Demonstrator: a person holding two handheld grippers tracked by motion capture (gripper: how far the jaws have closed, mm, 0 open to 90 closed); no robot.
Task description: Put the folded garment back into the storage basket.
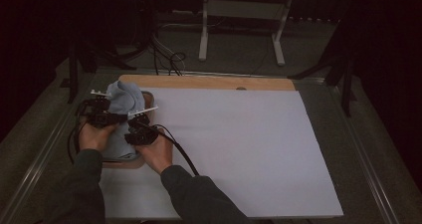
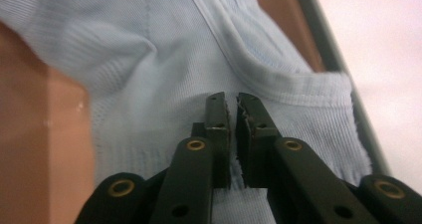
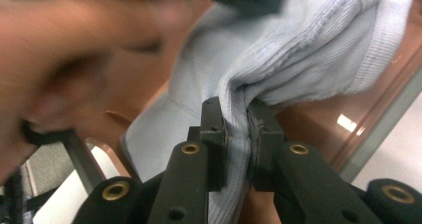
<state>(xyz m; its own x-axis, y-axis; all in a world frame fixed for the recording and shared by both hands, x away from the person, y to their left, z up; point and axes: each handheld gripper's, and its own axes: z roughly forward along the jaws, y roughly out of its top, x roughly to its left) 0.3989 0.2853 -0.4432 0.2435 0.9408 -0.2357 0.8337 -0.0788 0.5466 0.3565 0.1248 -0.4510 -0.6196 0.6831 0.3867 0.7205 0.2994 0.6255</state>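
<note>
At your hands: both grippers work the same light blue garment (image 1: 124,100) at the near left corner of the table, over a brown tray (image 1: 130,162).
Right gripper: your right gripper (image 3: 234,115) is clamped on a bunched fold of the cloth; the ribbed knit runs down between the two pads and comes out pinched below them.
Left gripper: your left gripper (image 2: 232,109) has its jaws drawn almost together, flat over the fabric just under a stitched hem. A thin fray of cloth seems to sit in the slit, so I judge it nipped on one layer, but the bite is slim.
Garment: it lies heaped in the tray, part draped over the rim and part lifted toward the far end, where it mounds up between the two tools.
How it handles: expect it soft, limp and very light. It will sag, stretch and fold wherever you leave it unsupported, and a thin single layer may slide out of the pads.
Where to hold: go for the doubled hem or the banded edge, which is thicker and gives the pads more to bite than the open knit.
Tray: its smooth brown floor and raised grey rim (image 2: 343,69) sit right beside the cloth; a dragged edge could snag there.
Beyond: the white sheet (image 1: 239,149) covers the table to your right, with the wooden strip (image 1: 209,82) along its far edge.
</note>
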